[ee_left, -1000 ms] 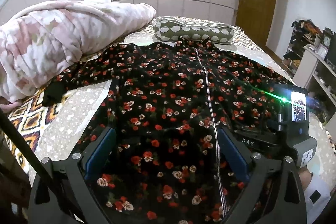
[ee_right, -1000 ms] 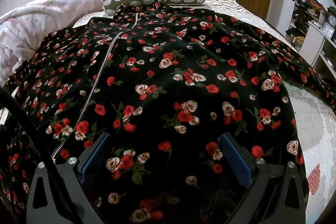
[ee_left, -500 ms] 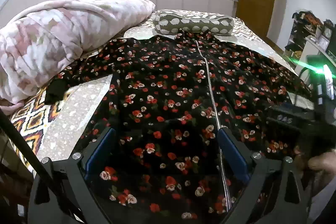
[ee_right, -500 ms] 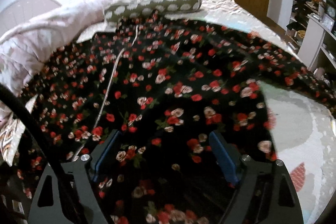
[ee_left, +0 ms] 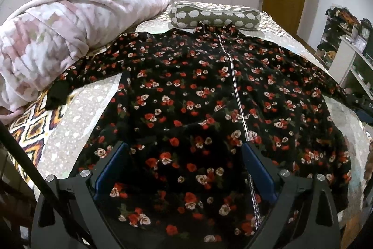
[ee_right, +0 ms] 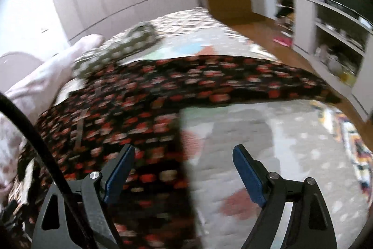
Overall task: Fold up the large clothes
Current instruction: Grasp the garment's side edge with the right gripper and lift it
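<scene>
1. Floral jacket (ee_left: 186,97) lies flat and zipped on the bed (ee_left: 70,132), front up, collar toward the far end, both sleeves spread out to the sides; no fold has been made in it yet, so I judge we are at the very start of the folding
2. My left gripper (ee_left: 184,169) hangs over the lower front of the jacket, near the zip (ee_left: 242,113); its jaws stand released and wide, with cloth under them but nothing pinched
3. My right gripper (ee_right: 184,169) sits over the jacket's right side edge (ee_right: 184,137), half above cloth and half above bare bedspread; its view is blurred, but the jaws plainly stand apart and empty
4. I read the step in hand as reaching for a sleeve or side edge. The right sleeve (ee_right: 268,85) stretches away toward the bed's edge, so the next move calls for bringing the right jaws down on that sleeve or on the hem corner, pinching one layer only, and carrying it across toward the zip
5. Around it: a rolled pink duvet (ee_left: 58,39) lies just beside the left sleeve (ee_left: 93,67), whose dark cuff rests close to the roll; a spotted bolster pillow (ee_left: 214,18) touches or nearly touches the collar
6. What stands in the way: the duvet crowds the left sleeve, and the bolster leaves little room beyond the collar. Shelves (ee_right: 338,39) stand well apart from the bed
</scene>
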Motion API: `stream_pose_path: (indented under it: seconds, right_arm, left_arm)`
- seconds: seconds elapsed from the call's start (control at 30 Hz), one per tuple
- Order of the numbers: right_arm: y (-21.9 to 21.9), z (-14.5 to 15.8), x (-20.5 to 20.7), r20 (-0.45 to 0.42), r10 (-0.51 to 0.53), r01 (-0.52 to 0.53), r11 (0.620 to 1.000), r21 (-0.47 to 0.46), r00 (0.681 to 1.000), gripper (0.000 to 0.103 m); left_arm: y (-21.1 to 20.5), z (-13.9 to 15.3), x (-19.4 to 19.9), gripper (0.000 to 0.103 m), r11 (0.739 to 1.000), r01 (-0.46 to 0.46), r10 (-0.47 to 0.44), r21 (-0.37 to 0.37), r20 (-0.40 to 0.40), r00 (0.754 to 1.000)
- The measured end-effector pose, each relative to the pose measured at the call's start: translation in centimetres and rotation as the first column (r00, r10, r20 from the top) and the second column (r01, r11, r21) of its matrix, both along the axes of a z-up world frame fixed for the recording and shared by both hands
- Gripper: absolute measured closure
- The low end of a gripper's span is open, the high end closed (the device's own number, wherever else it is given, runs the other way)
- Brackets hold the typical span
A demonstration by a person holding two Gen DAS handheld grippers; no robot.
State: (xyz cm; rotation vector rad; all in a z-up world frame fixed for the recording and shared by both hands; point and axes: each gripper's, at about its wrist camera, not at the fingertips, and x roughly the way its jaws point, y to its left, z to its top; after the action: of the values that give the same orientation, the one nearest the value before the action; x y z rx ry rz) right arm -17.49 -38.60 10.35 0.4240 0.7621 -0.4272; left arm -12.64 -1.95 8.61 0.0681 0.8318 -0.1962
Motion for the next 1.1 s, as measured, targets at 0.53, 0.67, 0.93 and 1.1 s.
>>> stream_pose_path:
  seconds: [0.53, 0.67, 0.93, 1.1]
  right_arm:
    - [-18.5, -5.9, -5.6, 0.047, -0.436, 0.388, 0.839, 0.382, 0.898, 0.014]
    - [-21.7, -6.2, -3.7, 0.026, -0.504, 0.457, 0.802, 0.385, 0.863, 0.016]
    - [-25.7, -5.9, -1.1, -0.084, -0.542, 0.533, 0.768, 0.356, 0.836, 0.094]
    - [-20.3, 2.9, 3.8, -0.052, -0.413, 0.415, 0.909, 0.035, 0.909, 0.096]
  left_arm:
    - [0.1, -2.2, 2.1, 0.006, 1.0, -0.022, 0.022, -0.002, -0.067, 0.997]
    - [0.8, -1.1, 2.1, 0.006, 0.999, -0.03, 0.029, -0.017, -0.037, 0.999]
    - [6.3, 1.2, 2.3, 0.006, 0.992, -0.115, 0.115, -0.057, 0.013, 0.993]
    - [11.6, 2.3, 2.2, 0.006, 0.975, -0.188, 0.194, -0.12, 0.037, 0.98]
